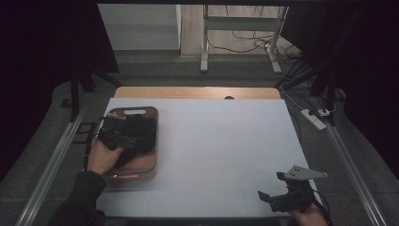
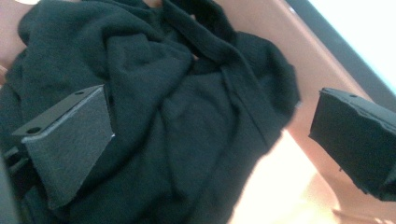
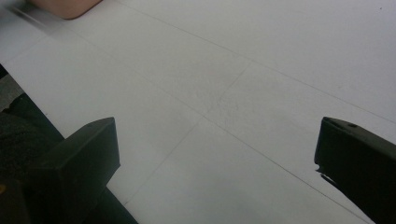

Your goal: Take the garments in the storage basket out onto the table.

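A crumpled black cloth (image 1: 136, 136) lies inside a brown plastic bin (image 1: 141, 170) at the table's left. My left gripper (image 1: 120, 132) hangs over the bin, right above the cloth. In the left gripper view the cloth (image 2: 187, 107) spreads between the two wide-apart jaws; the left pad (image 2: 70, 144) rests against the fabric, the other stands by the bin wall (image 2: 289, 51). My right gripper (image 1: 277, 190) stands open near the front right edge of the table, jaws pointing left, with bare white tabletop (image 3: 224, 93) between them.
A white sheet covers the table (image 1: 221, 141); a wooden strip shows along its far edge. Metal rails run along both sides. A power strip (image 1: 314, 117) and cables lie on the floor to the right, with a desk frame (image 1: 240, 28) beyond.
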{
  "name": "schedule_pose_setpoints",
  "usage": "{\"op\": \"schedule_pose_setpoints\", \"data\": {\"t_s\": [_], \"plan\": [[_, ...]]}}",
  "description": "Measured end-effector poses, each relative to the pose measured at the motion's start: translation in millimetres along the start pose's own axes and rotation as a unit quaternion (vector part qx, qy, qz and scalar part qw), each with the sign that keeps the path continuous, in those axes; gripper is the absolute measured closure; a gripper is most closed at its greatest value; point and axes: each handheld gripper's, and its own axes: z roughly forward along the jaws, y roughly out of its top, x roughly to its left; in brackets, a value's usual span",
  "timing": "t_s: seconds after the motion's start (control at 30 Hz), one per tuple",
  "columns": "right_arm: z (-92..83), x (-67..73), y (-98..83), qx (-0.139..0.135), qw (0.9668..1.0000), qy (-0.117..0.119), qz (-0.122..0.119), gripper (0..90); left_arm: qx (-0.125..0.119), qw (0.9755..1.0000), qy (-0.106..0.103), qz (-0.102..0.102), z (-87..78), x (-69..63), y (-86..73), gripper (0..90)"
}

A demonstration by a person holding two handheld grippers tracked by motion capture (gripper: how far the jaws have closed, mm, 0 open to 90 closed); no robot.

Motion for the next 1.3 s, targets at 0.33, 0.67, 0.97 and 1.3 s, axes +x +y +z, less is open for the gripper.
{"op": "schedule_pose_setpoints", "data": {"t_s": [0.33,0.67,0.97,1.3], "plan": [[1.0,0.1,0.3,0.003,1.0,0.002,0.0,0.0,0.05,0.998,0.034,-0.016,30.0,13.7,14.3,0.0],[1.4,-0.3,0.4,0.006,1.0,-0.002,0.001,0.0,0.115,0.9903,0.078,0.001,57.2,19.2,20.9,0.0],[2.1,0.3,0.7,0.009,1.0,-0.002,-0.002,0.0,0.134,0.9858,0.101,-0.005,64.8,13.7,24.0,6.5],[2.7,1.5,1.0,0.012,0.9999,-0.002,-0.007,0.0,0.139,0.9864,0.087,-0.004,56.3,1.9,26.4,60.4]]}}
